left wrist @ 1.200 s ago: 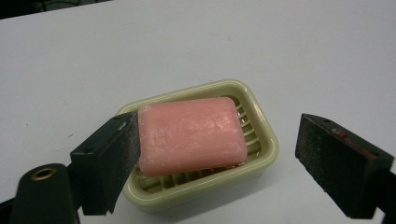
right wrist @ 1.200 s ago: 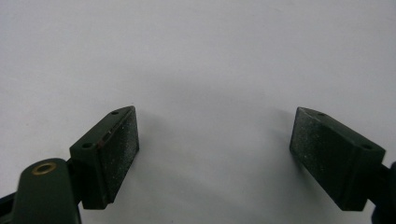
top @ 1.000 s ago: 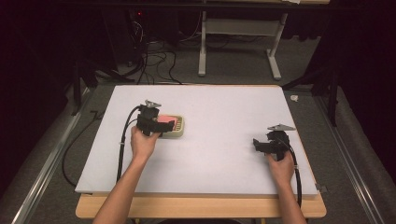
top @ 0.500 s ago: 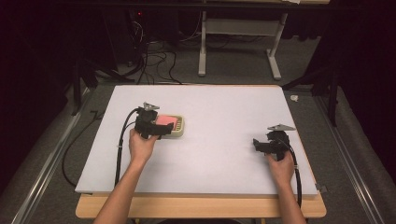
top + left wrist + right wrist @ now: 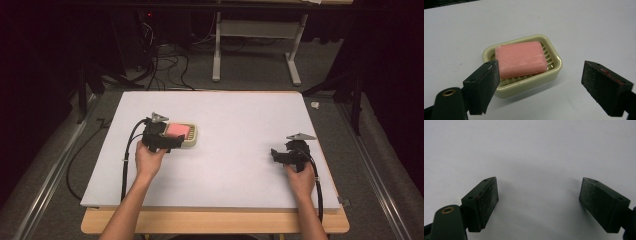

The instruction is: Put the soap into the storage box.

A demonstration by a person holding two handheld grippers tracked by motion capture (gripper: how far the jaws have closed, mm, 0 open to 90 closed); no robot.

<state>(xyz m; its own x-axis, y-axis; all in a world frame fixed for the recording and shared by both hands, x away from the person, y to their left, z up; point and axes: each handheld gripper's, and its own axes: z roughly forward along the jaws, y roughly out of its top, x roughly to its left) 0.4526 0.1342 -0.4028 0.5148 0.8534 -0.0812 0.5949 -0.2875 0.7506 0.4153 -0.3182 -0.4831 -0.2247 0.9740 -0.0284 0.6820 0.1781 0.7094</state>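
Left gripper (image 5: pixel 537 82) is hovering wide open, holding nothing, before the pink soap bar (image 5: pixel 520 58) lying in its cream soap dish (image 5: pixel 529 83) at frame centre. Right gripper (image 5: pixel 539 200) is idling agape. Risk: jaws closing low, clamping the dish rim instead of the soap.

Looking along the right tool (image 5: pixel 539 205), both black jaws rising from the bottom edge, spread wide apart with nothing between them. Rough, speckled pads (image 5: pixel 490 200) facing inward. Brass-coloured rivet at the base of the nearer-left jaw. Beyond and beneath the jaws, a plain white surface (image 5: pixel 531 150), with soft grey shadow pooled just ahead of the gap.
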